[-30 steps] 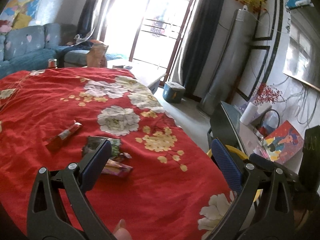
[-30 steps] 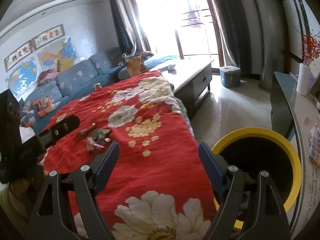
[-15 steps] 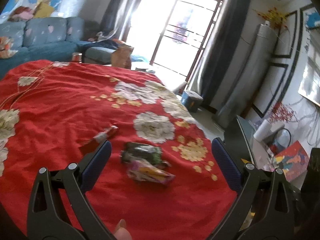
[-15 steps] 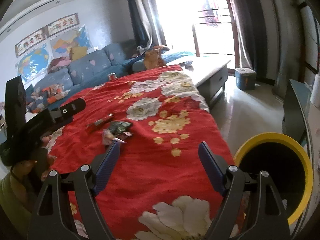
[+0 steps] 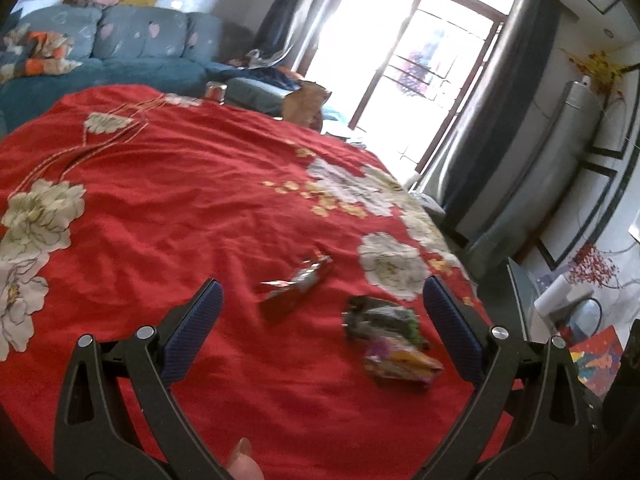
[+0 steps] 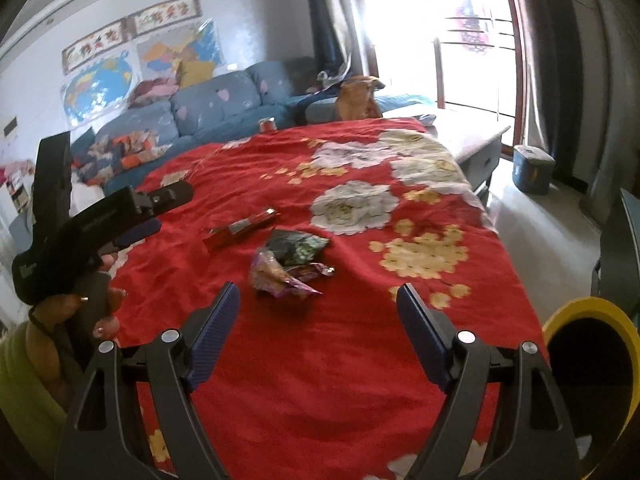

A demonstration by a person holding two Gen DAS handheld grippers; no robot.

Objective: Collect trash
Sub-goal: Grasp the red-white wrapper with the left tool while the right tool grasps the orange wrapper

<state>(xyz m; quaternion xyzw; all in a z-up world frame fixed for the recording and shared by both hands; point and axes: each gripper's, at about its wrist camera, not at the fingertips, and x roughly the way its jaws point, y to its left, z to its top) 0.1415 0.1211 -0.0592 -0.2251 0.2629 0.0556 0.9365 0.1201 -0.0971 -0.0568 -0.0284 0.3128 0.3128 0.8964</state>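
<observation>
Now left gripper (image 5: 320, 312) swung toward wrappers (image 5: 384, 328); both grippers' jaws spread, empty.

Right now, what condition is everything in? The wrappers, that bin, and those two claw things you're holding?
Left gripper: open, empty, above the cloth.
Right gripper: open, empty.
Red wrapper: lying flat on the red cloth, untouched.
Green wrapper: crumpled, resting against the purple one.
Purple wrapper: crumpled, on the cloth.
Yellow-rimmed bin: upright, open at the top, beside the table.

Left gripper (image 5: 320, 312) now farther left, red wrapper (image 5: 296, 282) between its jaws.
</observation>
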